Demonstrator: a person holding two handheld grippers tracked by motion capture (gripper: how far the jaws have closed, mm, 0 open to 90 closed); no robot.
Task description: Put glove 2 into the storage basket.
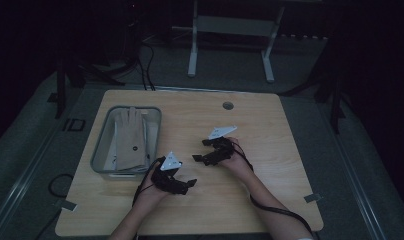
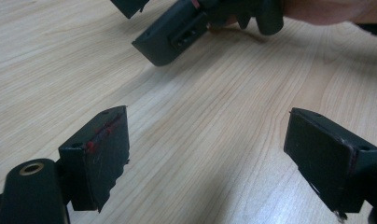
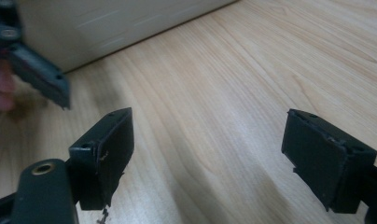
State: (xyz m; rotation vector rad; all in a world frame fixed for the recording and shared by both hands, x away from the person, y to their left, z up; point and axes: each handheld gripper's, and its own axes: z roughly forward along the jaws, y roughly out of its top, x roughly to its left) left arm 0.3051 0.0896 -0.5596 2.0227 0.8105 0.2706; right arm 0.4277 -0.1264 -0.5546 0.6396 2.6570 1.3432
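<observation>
On the wooden table (image 1: 270,130) a clear bin (image 1: 101,150) at the left holds a beige glove (image 1: 130,140). My left gripper (image 1: 187,184) rests low near the table's middle front, just right of the bin. Its jaws stand wide apart over bare wood (image 2: 205,158), open and empty. My right gripper (image 1: 199,158) lies a little farther back and to the right, pointing left toward the bin. It is open too, with nothing between its fingers (image 3: 205,158). The right gripper's jaw (image 2: 172,35) shows at the top of the left gripper view.
A round grommet hole (image 1: 228,105) sits near the table's far edge. The bin's pale wall (image 3: 112,28) rises behind the right gripper's jaws. Cables (image 1: 270,207) trail from both grippers toward the front edge. A white desk frame (image 1: 230,40) stands on the floor beyond.
</observation>
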